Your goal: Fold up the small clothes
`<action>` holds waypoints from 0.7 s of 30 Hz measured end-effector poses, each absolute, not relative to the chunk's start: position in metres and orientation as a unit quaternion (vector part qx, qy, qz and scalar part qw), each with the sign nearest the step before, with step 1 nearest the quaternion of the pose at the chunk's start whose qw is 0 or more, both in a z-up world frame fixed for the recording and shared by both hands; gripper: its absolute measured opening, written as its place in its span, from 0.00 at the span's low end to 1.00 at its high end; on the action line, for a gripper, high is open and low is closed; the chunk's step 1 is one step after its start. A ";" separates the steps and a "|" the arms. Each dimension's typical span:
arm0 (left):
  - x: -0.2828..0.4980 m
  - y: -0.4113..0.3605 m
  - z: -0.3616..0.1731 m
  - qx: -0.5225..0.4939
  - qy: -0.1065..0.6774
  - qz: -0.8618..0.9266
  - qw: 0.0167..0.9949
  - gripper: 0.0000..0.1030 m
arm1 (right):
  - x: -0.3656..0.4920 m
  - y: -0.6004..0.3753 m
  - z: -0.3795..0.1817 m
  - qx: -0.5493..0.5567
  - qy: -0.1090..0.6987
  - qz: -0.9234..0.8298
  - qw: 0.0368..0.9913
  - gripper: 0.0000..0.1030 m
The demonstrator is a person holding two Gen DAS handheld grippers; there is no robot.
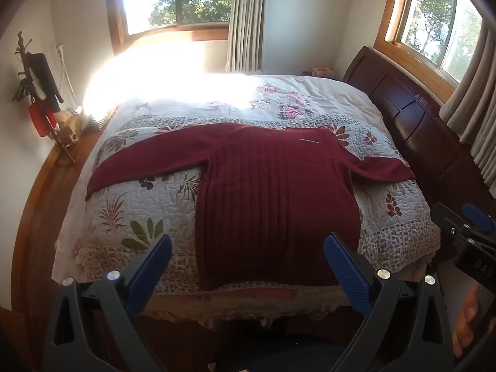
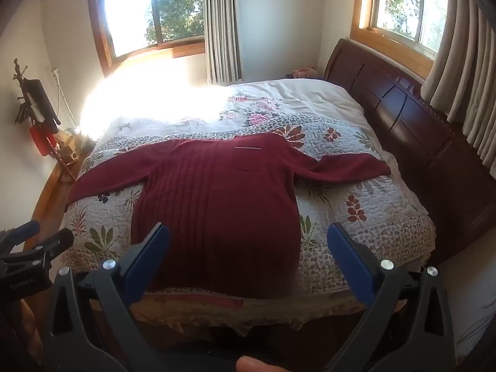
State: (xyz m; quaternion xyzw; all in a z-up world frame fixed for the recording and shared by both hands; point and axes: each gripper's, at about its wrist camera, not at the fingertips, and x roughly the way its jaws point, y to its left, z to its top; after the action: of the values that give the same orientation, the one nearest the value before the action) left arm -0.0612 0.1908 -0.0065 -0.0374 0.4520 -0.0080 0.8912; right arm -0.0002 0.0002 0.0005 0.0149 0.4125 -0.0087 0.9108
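Observation:
A dark red ribbed sweater lies flat on the floral quilt, hem toward me, both sleeves spread out to the sides. My left gripper is open above the hem at the bed's near edge, nothing between its blue pads. My right gripper is also open over the hem, holding nothing. In the left wrist view the right gripper shows at the right edge; in the right wrist view the left gripper shows at the left edge.
A dark wooden headboard runs along the right side of the bed. Two windows with curtains sit behind it. At the left, a wooden shelf carries a stand with red and black items.

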 end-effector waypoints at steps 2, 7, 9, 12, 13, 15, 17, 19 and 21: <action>-0.061 0.190 -0.006 -0.033 0.451 -0.006 0.892 0.96 | 0.000 0.000 0.001 0.015 0.411 -0.010 0.912 0.98; -0.060 0.191 -0.008 -0.034 0.451 -0.005 0.892 0.96 | -0.001 -0.006 0.004 0.024 0.410 -0.004 0.912 0.98; -0.060 0.191 -0.010 -0.035 0.452 -0.005 0.891 0.96 | 0.003 -0.002 0.003 0.021 0.414 -0.005 0.910 0.98; -0.059 0.189 -0.012 -0.035 0.453 -0.007 0.891 0.96 | 0.005 -0.005 0.004 0.022 0.415 -0.007 0.909 0.98; -0.059 0.188 -0.012 -0.035 0.452 -0.007 0.891 0.96 | 0.006 -0.006 0.005 0.024 0.415 -0.007 0.909 0.98; -0.059 0.187 -0.013 -0.033 0.451 -0.008 0.892 0.96 | 0.009 -0.009 0.005 0.026 0.416 -0.008 0.909 0.98; -0.056 0.186 -0.008 -0.033 0.451 -0.007 0.892 0.96 | 0.011 -0.010 0.006 0.028 0.417 -0.008 0.908 0.98; -0.057 0.186 -0.008 -0.032 0.451 -0.007 0.892 0.96 | 0.004 -0.006 0.004 0.026 0.415 -0.007 0.909 0.98; -0.057 0.187 -0.007 -0.032 0.450 -0.005 0.892 0.96 | 0.002 -0.005 -0.003 0.024 0.415 -0.006 0.910 0.98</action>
State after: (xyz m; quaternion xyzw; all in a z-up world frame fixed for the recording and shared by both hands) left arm -0.0568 0.1867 -0.0072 -0.0317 0.4503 -0.0055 0.8923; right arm 0.0023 -0.0047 -0.0026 0.0245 0.4147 -0.0063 0.9096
